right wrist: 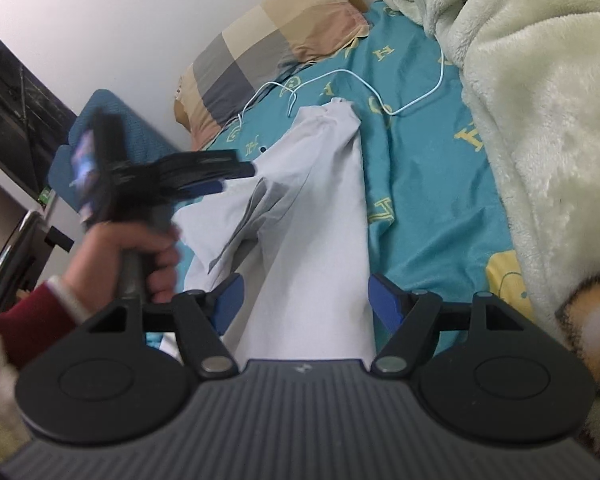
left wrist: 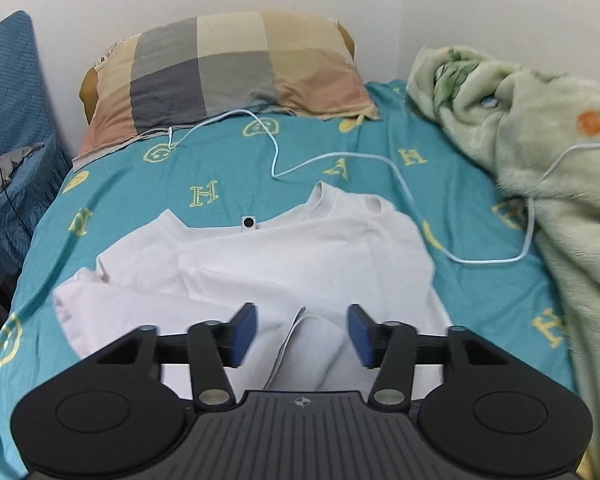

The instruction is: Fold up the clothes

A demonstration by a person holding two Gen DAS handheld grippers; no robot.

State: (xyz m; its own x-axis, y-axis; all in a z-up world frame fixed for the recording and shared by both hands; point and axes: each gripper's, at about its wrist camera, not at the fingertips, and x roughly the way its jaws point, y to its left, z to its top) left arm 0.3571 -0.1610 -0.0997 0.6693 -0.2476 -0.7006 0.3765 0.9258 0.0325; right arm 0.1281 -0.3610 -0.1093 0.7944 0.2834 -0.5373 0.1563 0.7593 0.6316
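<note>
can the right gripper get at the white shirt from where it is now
Probably yes: the right gripper has its jaws open, the white shirt lies flat on the bed directly ahead, and nothing sits between them.

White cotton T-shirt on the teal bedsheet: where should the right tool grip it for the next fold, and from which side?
Probably the near hem of the white cotton T-shirt, coming in low from the foot of the bed. The cloth already lies between the open right tool, and that free edge looks easy to pinch. Avoid the white cable near the collar.
</note>
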